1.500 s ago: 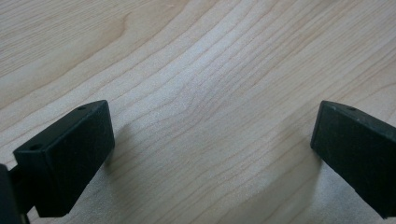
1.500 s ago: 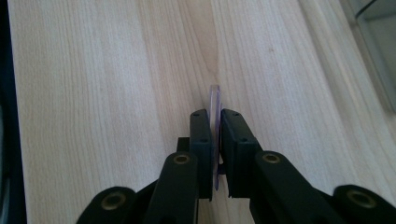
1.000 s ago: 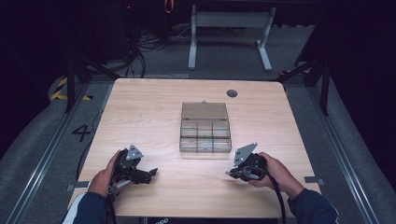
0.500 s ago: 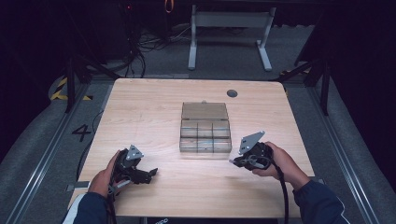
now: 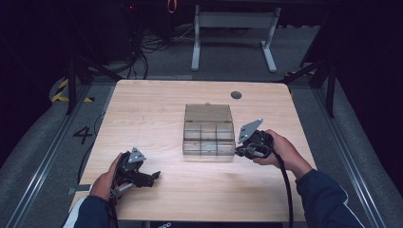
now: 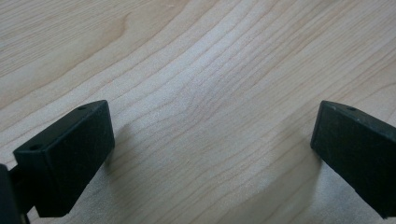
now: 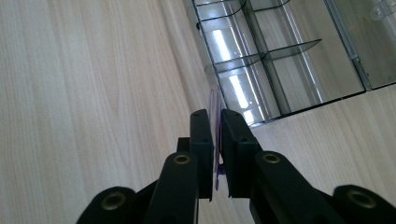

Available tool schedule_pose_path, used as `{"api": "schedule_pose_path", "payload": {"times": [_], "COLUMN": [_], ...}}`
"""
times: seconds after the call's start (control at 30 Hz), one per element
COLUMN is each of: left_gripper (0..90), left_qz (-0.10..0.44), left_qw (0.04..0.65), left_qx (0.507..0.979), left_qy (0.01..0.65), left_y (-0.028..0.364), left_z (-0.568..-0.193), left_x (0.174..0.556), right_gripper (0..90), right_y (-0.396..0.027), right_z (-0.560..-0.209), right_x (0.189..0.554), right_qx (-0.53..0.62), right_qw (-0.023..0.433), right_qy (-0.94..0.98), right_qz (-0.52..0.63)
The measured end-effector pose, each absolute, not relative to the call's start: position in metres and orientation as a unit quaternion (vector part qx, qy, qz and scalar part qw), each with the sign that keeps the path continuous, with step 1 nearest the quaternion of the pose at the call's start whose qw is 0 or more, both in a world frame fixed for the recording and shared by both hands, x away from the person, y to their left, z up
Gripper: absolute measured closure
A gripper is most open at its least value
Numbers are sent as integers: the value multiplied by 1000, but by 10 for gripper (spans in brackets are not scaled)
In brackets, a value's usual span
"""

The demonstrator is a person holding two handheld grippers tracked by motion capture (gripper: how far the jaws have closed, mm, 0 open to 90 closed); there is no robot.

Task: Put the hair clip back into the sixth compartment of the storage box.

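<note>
Just beside right hand-held gripper (image 5: 243,151): clear box (image 5: 209,137)

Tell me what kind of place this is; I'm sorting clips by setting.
Probably a dim lab or recording studio, not a home: a lone wooden table on grey carpet, a bundle of cables on the floor behind it, and yellow-black hazard tape beside a floor rail.

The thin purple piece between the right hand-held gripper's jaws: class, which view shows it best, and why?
The right gripper view: the purple piece sits edge-on between nearly closed jaws, beside the clear box. In the high view the right hand-held gripper hides it.
</note>
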State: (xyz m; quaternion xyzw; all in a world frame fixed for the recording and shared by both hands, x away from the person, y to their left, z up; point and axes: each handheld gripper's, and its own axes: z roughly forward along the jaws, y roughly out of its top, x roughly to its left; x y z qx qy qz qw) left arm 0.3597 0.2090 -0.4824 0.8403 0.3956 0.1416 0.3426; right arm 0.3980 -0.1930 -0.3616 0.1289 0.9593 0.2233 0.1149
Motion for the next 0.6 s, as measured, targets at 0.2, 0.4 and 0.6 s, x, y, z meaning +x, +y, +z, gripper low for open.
{"api": "schedule_pose_path", "payload": {"times": [0.2,0.4,0.6], "left_gripper": [0,0,0], "left_qz": [142,142,142], "left_qw": [342,343,342], "left_qx": [841,840,840], "left_qy": [395,396,395], "left_y": [209,209,209], "left_z": [-482,-482,-482], "left_x": [360,360,360], "right_gripper": [844,844,844], "right_y": [-185,-177,-168], "right_z": [-363,-366,-373], "right_x": [410,419,433], "right_qx": [127,127,134], "right_qw": [108,110,100], "right_qy": [962,964,967], "right_qz": [218,206,194]}}
